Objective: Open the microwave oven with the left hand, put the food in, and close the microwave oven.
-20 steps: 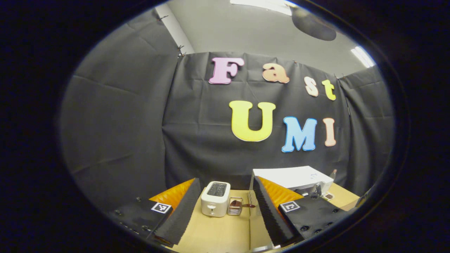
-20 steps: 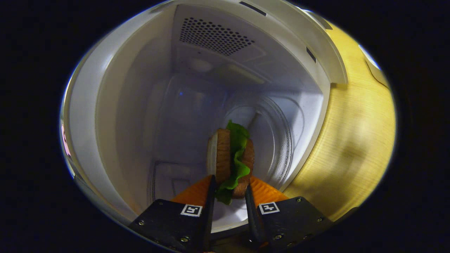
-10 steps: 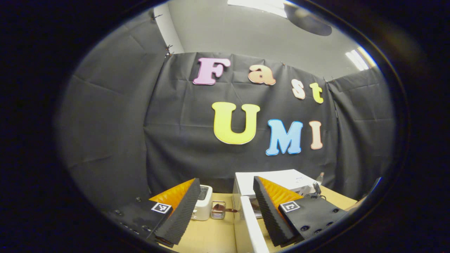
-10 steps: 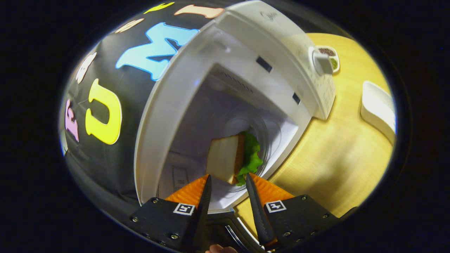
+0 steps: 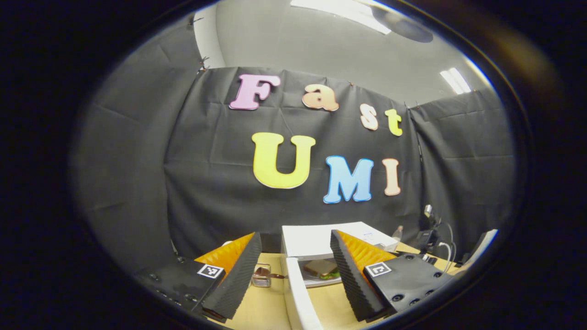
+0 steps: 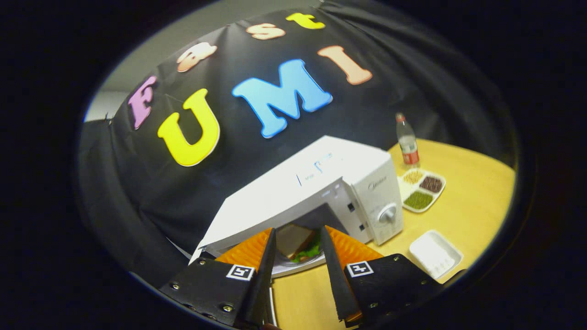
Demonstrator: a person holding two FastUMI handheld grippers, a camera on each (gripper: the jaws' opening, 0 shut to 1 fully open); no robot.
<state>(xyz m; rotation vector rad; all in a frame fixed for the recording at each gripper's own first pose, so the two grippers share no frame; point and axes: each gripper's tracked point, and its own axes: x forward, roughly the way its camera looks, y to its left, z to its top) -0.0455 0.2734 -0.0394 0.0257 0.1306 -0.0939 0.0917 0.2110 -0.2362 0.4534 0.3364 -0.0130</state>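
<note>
Item: microwave (image 6: 321,183), white, on the wooden surface (image 6: 467,201); door (image 5: 298,298) stood open, its edge running toward 6 o'clock in the left gripper view.

Contents: sandwich (image 6: 293,240), bread over lettuce, lay on the glass plate (image 6: 293,266) inside the cavity; seen also in the left gripper view (image 5: 322,267).

Left gripper (image 5: 296,270): fingers wide apart, empty, framing the door and cavity from a distance.

Right gripper (image 6: 296,266): fingers a narrow gap apart, empty, clear of the oven mouth; the sandwich sat beyond the tips, not touched.

Handling, judged: the sandwich looked soft, light and loosely stacked, apt to shed lettuce if squeezed; best left where it lay. The door looked stiff, light and hinged at its left; its free edge, at 6 o'clock from the left gripper, seemed the place to push. A hard swing might jolt the oven on the smooth surface.

Surroundings, right gripper view: control knob (image 6: 387,213) on the oven's front panel; sectioned dish (image 6: 419,190) of grains at 3 o'clock from the oven; bottle (image 6: 406,142) upright behind it; empty white tray (image 6: 435,254) at 4 o'clock. Left gripper view: small metal-and-glass object (image 5: 262,277) left of the door, kind unclear; cables and stand (image 5: 431,233) at 3 o'clock.

Obstructions, judged: nothing lay in the door's swing.
</note>
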